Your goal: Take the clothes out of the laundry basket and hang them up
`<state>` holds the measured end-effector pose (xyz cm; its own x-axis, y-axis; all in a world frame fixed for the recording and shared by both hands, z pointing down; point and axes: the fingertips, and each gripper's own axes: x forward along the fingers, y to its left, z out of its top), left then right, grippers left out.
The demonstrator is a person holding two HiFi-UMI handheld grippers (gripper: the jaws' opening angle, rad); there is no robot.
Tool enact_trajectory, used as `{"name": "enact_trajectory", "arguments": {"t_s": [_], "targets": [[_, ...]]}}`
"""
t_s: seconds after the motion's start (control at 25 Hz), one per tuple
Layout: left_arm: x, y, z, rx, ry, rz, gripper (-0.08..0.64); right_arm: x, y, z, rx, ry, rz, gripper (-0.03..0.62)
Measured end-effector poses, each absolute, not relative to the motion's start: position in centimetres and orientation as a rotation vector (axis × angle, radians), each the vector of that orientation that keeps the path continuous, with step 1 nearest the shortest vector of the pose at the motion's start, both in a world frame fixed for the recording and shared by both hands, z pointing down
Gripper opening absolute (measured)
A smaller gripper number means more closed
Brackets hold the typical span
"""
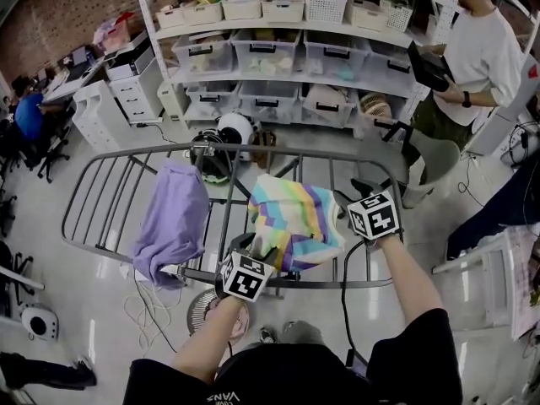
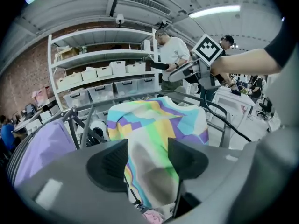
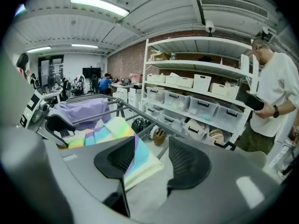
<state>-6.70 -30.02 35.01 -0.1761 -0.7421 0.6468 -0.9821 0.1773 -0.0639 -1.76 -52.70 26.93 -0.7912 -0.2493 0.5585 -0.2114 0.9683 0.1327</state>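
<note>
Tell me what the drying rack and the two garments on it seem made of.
Drying rack: grey tubing, probably painted metal, with a dull sheen. Pastel patchwork garment: soft fabric, matte, draping in folds over the rails. Lilac garment: thin matte fabric, hanging limp; fibre cannot be told.

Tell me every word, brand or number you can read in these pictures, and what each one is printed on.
"VANS": seen upside down on the black shirt of the person wearing the camera.
Smaller print beside it: too small to read.
Left cube and right cube: black-and-white square patterns only, no letters or numbers.
Storage boxes on the shelves: any labels are too small to read.
Striped cloth and purple cloth: no print visible.
</note>
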Motion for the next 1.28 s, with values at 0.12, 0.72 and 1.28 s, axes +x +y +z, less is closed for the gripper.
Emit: {"name": "enact_trajectory", "arguments": {"t_s": [0.12, 0.72, 1.28], "targets": [[-6.6, -29.8, 35.7, 1.635, -1.949, 0.639, 0.239, -4.7, -51.1, 26.8, 0.249, -2.532, -0.084, 0.219], [-7.0, -29.7, 38.4, 1.358, -1.919, 0.706, 0.238, -19.1, -47.3, 30.5, -0.343, -2.422, 0.125, 0.186], [-7.2, -28.4, 38.9, 1.205, -1.973, 0.881, 0.156, -24.0, -42.9, 36.1, -0.383, -2.262, -0.011, 0.128]]}}
